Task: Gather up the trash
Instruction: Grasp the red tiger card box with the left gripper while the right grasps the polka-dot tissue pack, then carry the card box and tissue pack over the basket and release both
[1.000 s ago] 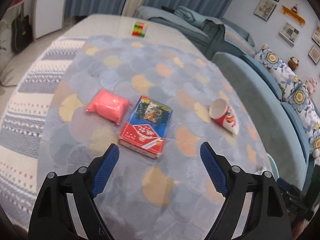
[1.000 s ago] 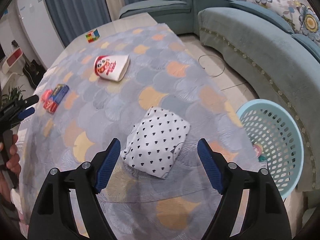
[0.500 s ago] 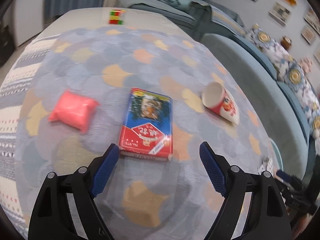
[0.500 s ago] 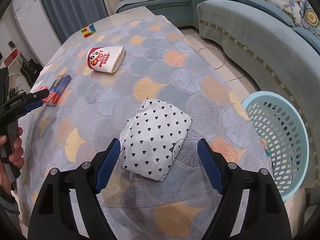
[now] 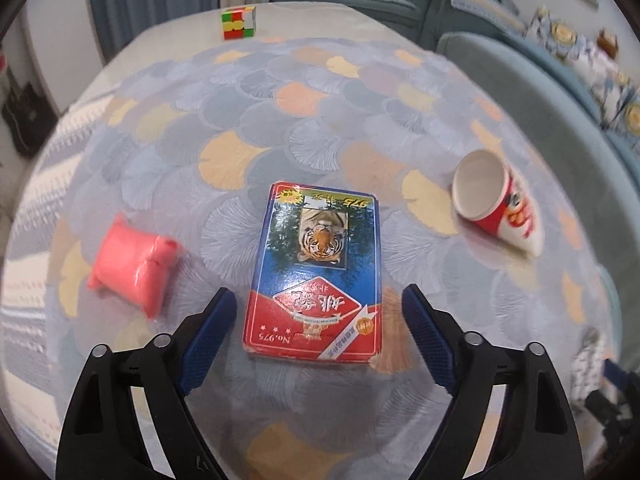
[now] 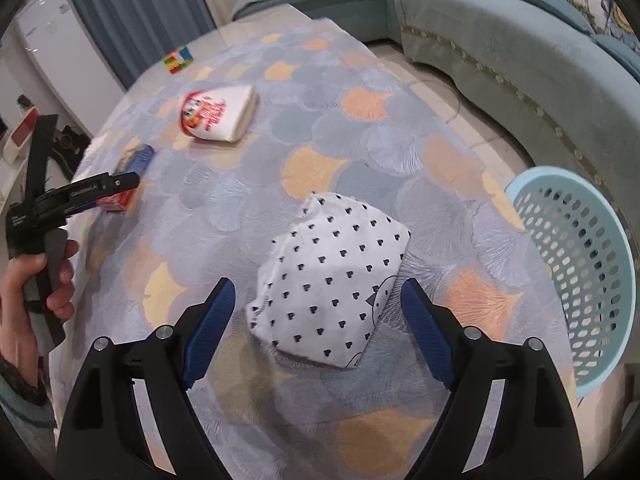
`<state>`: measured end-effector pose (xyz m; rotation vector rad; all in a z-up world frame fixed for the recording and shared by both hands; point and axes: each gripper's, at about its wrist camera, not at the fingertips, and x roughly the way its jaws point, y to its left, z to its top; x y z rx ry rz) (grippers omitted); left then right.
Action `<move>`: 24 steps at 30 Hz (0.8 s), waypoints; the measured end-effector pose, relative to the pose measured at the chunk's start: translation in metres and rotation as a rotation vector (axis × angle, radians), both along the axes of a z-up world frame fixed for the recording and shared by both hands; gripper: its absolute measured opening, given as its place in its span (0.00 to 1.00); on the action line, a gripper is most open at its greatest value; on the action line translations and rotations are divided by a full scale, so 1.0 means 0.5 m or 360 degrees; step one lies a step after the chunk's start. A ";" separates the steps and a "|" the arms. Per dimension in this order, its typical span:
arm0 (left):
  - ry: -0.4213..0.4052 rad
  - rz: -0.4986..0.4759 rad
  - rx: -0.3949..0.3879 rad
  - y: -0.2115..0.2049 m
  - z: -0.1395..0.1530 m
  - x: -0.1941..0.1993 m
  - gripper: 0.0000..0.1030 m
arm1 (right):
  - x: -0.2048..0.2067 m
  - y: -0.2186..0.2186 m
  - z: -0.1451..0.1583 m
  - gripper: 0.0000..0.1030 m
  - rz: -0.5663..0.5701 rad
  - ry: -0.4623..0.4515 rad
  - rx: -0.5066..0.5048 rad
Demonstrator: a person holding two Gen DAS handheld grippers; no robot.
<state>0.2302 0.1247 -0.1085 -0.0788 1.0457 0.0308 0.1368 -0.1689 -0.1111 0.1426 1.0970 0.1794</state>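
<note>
In the left wrist view, a red and blue card box with a tiger picture (image 5: 316, 276) lies flat on the patterned tablecloth. My left gripper (image 5: 318, 304) is open, its blue pads either side of the box's near end. A pink packet (image 5: 132, 266) lies left of it and a tipped paper cup (image 5: 496, 210) to the right. In the right wrist view, my right gripper (image 6: 316, 296) is open around the near part of a white packet with black hearts (image 6: 328, 288). The cup (image 6: 218, 114) and the card box (image 6: 128, 178) lie farther left.
A light blue plastic basket (image 6: 576, 264) stands on the floor beside the table's right edge. A colour cube (image 5: 239, 23) sits at the table's far end. A teal sofa (image 6: 520, 52) curves along the right. The left gripper and hand (image 6: 48, 216) show at the left.
My left gripper has moved forward and down, so the card box now lies between its pads. My right gripper has closed in on the heart packet.
</note>
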 end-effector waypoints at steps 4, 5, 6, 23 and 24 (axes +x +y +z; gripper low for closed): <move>-0.0018 0.0008 0.0106 -0.007 0.005 -0.001 0.57 | 0.003 0.012 -0.002 0.78 0.0008 -0.0014 -0.0035; -0.0027 0.0010 0.0085 -0.004 0.007 -0.003 0.57 | 0.004 0.015 -0.002 0.78 0.0010 -0.0014 -0.0038; -0.0044 0.0017 0.0074 -0.003 0.010 -0.007 0.56 | 0.004 0.015 -0.002 0.75 0.0010 -0.0016 -0.0041; -0.0440 -0.0162 -0.0045 -0.172 0.160 -0.145 0.56 | -0.035 -0.033 0.072 0.23 -0.0104 -0.0211 -0.0084; -0.0460 -0.0177 -0.0057 -0.184 0.171 -0.150 0.56 | -0.038 -0.047 0.087 0.23 -0.0127 -0.0236 -0.0083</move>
